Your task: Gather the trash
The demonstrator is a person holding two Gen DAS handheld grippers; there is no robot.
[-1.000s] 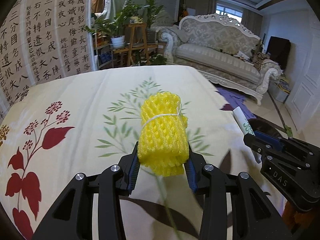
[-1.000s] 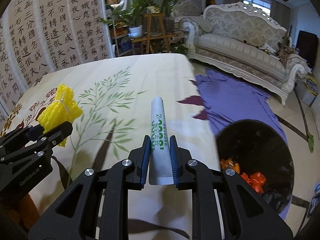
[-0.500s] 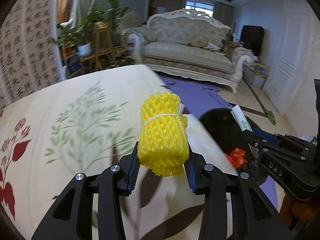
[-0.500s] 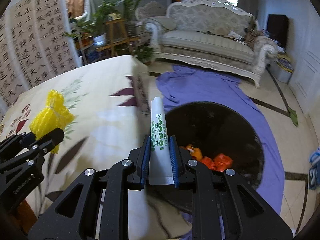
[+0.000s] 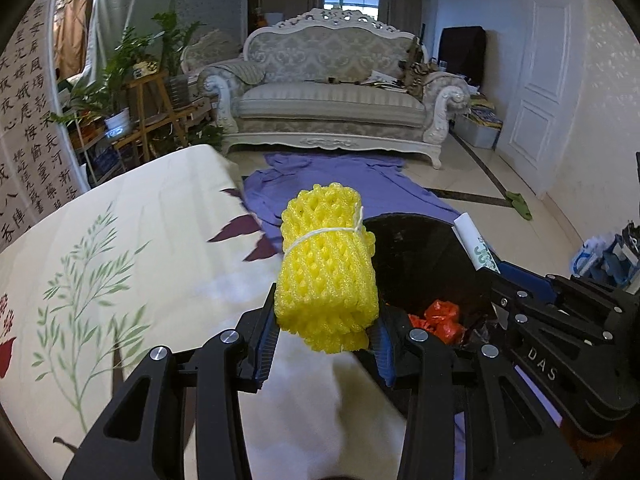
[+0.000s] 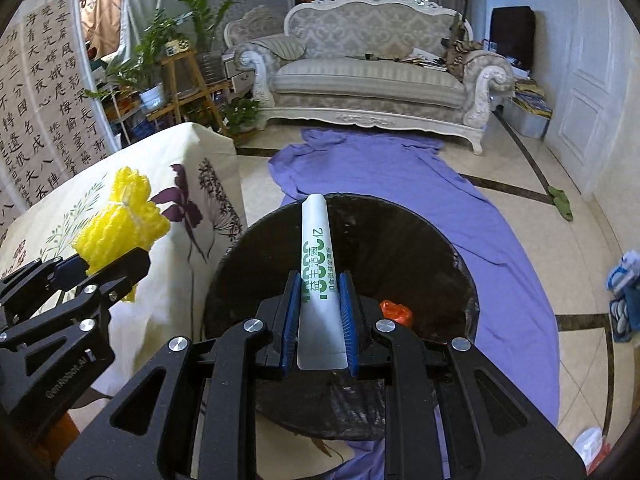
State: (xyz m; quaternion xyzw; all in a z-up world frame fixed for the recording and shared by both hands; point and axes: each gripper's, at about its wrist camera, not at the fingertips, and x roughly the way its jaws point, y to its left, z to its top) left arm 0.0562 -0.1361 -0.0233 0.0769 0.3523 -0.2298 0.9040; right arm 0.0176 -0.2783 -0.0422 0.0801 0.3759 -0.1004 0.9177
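Observation:
My left gripper is shut on a yellow foam net bundle tied with white string, held above the table's right edge beside the bin. It also shows in the right wrist view. My right gripper is shut on a white tube with green print, held over the open black trash bin. The tube's tip and the bin show in the left wrist view. Orange trash lies inside the bin.
The table with a floral cream cloth lies to the left. A purple sheet covers the floor under the bin. A white sofa and plant stands stand at the back.
Both grippers have swung right, from above the table to the bin. The tube is now over the bin's opening and the foam bundle is at the table's edge. Both stay shut.

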